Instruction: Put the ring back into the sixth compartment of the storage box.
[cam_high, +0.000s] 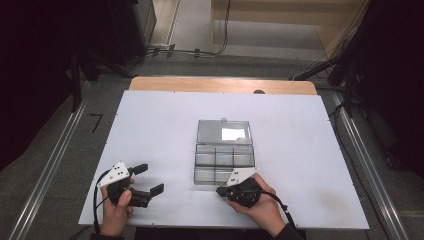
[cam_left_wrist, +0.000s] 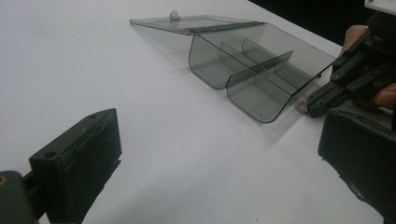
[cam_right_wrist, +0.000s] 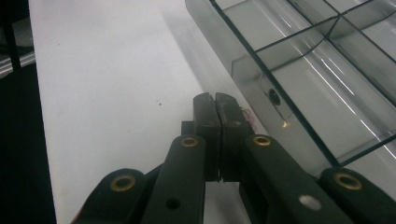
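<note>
the clear organiser box (cam_high: 224, 159) sits mid-worktop (cam_high: 150, 130), lid open, compartments empty. right tongs (cam_right_wrist: 215, 103) pressed closed at its near edge, left tongs (cam_high: 146, 179) spread wide. filling looks not yet begun.

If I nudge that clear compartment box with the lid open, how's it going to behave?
The box looks like thin, hard transparent plastic, so probably stiff and light. On the smooth white table it would likely slide rather than tip, since it sits low and flat. The open lid lies back flat and may swing on its hinge if lifted.
</note>
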